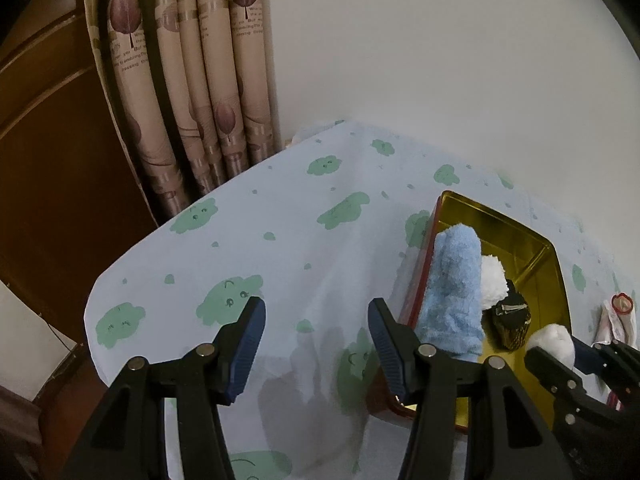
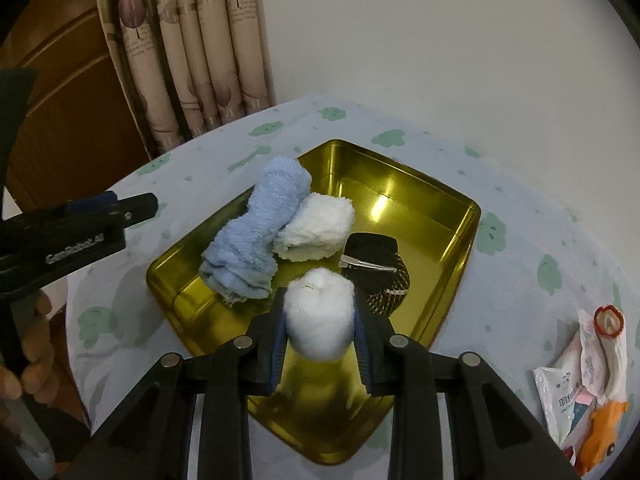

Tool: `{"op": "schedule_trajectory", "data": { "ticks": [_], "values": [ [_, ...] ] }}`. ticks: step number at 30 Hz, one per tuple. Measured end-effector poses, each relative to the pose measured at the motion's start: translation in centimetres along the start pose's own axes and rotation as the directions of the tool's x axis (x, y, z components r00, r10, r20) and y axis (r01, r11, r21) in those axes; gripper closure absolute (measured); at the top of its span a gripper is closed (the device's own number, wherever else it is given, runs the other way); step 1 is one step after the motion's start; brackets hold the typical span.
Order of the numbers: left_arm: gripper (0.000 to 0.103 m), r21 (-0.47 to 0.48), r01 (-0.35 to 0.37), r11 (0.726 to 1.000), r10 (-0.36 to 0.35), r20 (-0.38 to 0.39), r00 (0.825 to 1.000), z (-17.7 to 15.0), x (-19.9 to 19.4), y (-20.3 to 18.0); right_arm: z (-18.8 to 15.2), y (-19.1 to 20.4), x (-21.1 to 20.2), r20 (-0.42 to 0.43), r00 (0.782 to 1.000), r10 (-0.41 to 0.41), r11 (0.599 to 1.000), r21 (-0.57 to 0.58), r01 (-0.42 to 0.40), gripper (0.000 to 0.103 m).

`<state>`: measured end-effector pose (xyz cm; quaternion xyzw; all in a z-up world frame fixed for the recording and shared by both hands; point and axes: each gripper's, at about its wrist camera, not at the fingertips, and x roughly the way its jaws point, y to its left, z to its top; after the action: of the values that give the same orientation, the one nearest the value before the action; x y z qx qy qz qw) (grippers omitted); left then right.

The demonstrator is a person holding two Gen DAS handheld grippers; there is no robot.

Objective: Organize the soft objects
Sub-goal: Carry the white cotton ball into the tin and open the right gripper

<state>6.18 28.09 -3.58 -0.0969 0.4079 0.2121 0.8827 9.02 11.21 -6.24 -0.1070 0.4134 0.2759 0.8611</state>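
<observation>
A gold tin tray sits on the cloth-covered table. In it lie a rolled blue towel, a rolled white towel and a dark woven item with a metal clip. My right gripper is shut on a white cotton ball, held above the tray's near part. My left gripper is open and empty over the cloth, left of the tray. In the left wrist view the blue towel, white towel and cotton ball also show.
The table has a pale blue cloth with green cloud prints. At its right edge lie packets, a red-rimmed item and an orange toy. Curtains and a wooden door stand behind the table's left side.
</observation>
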Motion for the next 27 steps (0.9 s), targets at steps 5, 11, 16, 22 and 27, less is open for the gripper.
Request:
{"op": "schedule_trajectory", "data": {
  "ticks": [5, 11, 16, 22, 27],
  "values": [
    [0.048, 0.002, -0.002, 1.0, 0.002, 0.006, 1.0, 0.0, -0.1, 0.0, -0.1, -0.2, 0.6, -0.011, 1.0, -0.018, 1.0, -0.001, 0.018, 0.074],
    [0.048, 0.013, -0.001, 1.0, 0.001, 0.001, 1.0, 0.0, 0.0, -0.2, -0.1, 0.1, 0.9, -0.018, 1.0, -0.017, 1.0, -0.007, 0.017, 0.074],
    [0.048, 0.018, 0.0, 1.0, 0.0, 0.003, 1.0, 0.0, 0.0, -0.3, 0.0, 0.3, 0.9, -0.008, 1.0, -0.023, 1.0, -0.013, 0.023, 0.071],
    [0.048, 0.017, 0.004, 1.0, -0.004, -0.001, 1.0, -0.1, 0.0, -0.3, -0.1, 0.1, 0.3, 0.022, 1.0, -0.022, 1.0, 0.004, 0.022, 0.05],
    [0.048, 0.025, 0.002, 1.0, -0.002, -0.003, 1.0, -0.2, 0.1, -0.4, -0.4, -0.2, -0.9, 0.038, 0.999, -0.023, 0.999, 0.024, 0.022, 0.05]
  ]
}}
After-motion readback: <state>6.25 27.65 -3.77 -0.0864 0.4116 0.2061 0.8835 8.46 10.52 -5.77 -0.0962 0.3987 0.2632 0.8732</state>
